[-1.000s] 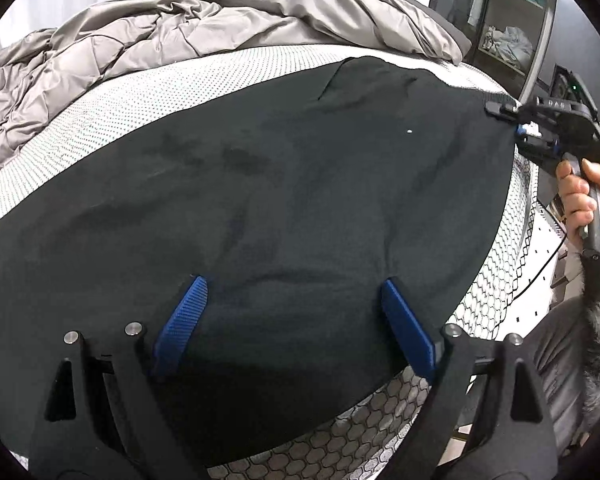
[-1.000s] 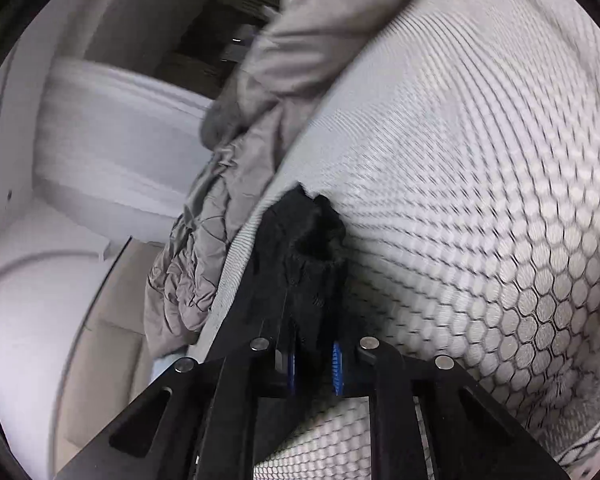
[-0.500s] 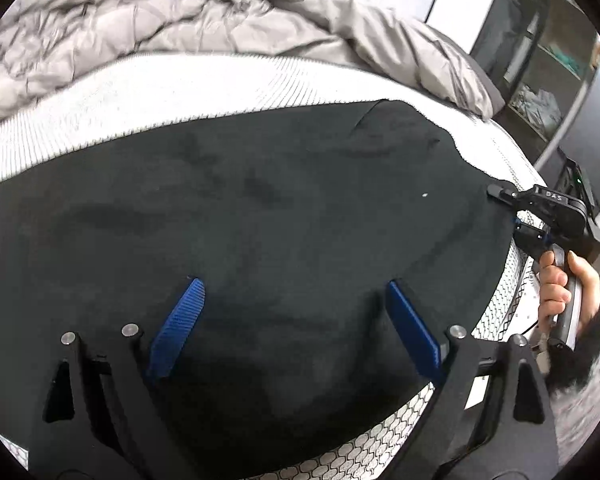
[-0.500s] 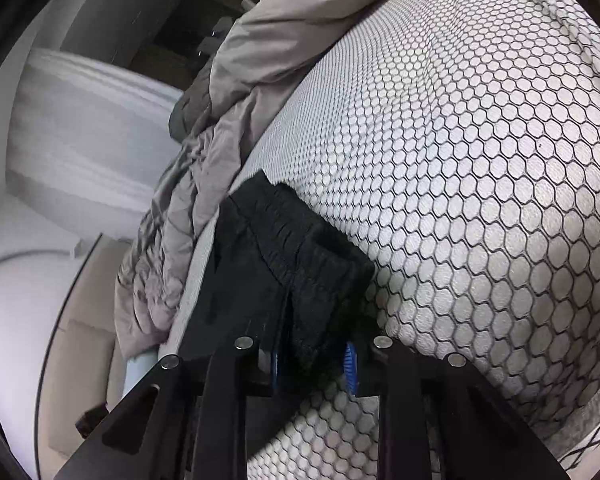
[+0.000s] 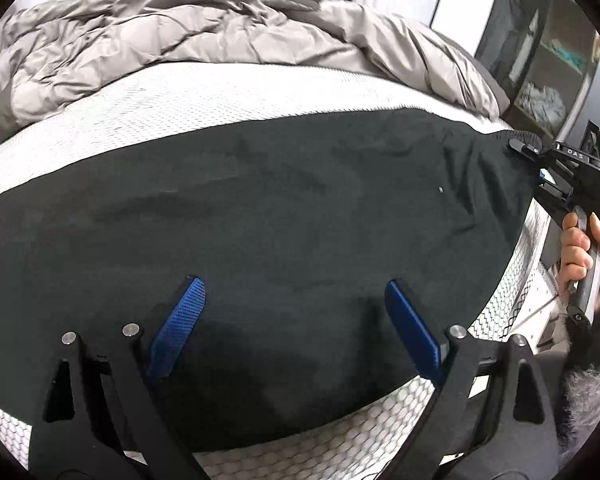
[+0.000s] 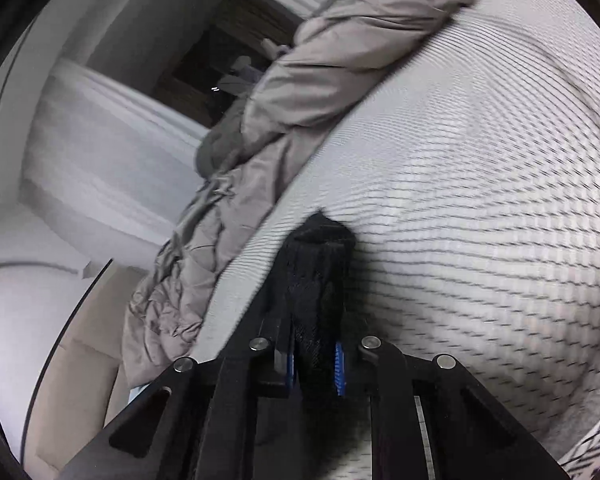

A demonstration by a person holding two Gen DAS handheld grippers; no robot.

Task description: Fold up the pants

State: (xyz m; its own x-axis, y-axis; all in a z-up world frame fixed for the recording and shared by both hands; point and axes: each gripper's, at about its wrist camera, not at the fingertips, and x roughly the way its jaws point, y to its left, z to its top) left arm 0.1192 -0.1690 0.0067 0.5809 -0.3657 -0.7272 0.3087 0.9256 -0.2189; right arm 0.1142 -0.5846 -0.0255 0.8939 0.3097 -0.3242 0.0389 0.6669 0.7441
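One pair of black pants (image 5: 260, 240) lies lengthwise across the mattress (image 5: 180, 104).

Right wrist view is motion-blurred: mattress (image 6: 480, 200) hex weave smears into streaks, grey duvet (image 6: 332, 64) soft. Pants (image 6: 320, 280) bunch hides the right gripper (image 6: 315, 364) pad faces, jaws closing on it. Left wrist view: pants (image 5: 260, 220) cut off at the left edge, near hem hidden behind left gripper (image 5: 296, 328) frame. Far-right shelf (image 5: 540, 80) contents too small to tell
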